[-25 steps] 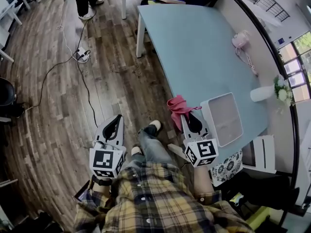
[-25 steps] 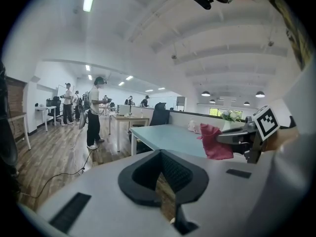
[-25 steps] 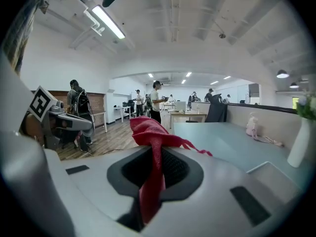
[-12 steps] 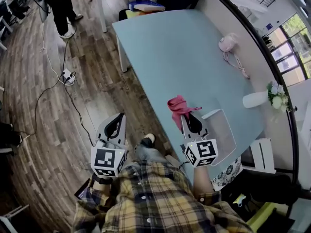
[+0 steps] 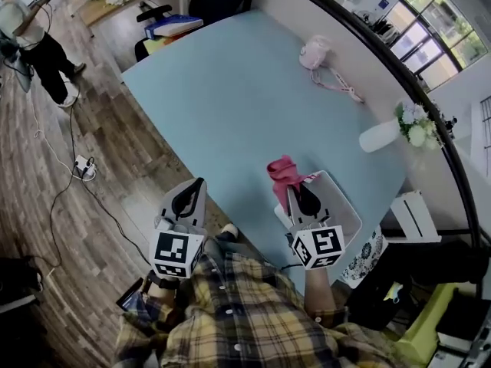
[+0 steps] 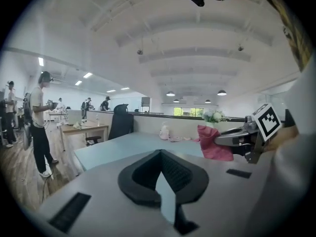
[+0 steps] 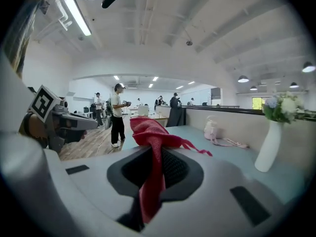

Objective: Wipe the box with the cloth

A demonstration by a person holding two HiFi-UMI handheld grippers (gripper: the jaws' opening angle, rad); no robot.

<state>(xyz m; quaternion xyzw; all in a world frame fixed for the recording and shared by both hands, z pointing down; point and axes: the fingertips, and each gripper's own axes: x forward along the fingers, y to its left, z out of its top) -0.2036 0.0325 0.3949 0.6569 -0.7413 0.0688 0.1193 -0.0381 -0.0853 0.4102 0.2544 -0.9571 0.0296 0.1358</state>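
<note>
**Right gripper** [image 5: 294, 192]: I read it held out level in front of the torso, with its marker cube towards the plaid shirt and its tips over the table [image 5: 230, 106]. The jaws are clamped on the red cloth [image 5: 282, 172]. In the right gripper view the cloth [image 7: 153, 135] runs down between the pads, bunches above the tips, and trails a loose strand to the right.

**Left gripper** [image 5: 196, 184]: I see it level and roughly parallel to the right one, well apart from it, with its tips at the table's near edge. In the left gripper view its jaws [image 6: 160, 154] meet at the tip with nothing between them.

**Box** [image 5: 347, 208]: white and open-topped, it sits on the table's near corner. The right gripper lies across its left part, and the cloth hangs at its far left corner. I cannot tell whether the cloth touches it.

**Other items:** a white vase [image 5: 380, 136] with flowers stands by the wall, and a pink object [image 5: 314, 53] lies further along the table.

**Change since a second ago:** the right gripper was short of the table edge with the box off to its right, and now it overlaps the box. The left gripper was over the floorboards and is now at the table edge. Both grips are as they were.
</note>
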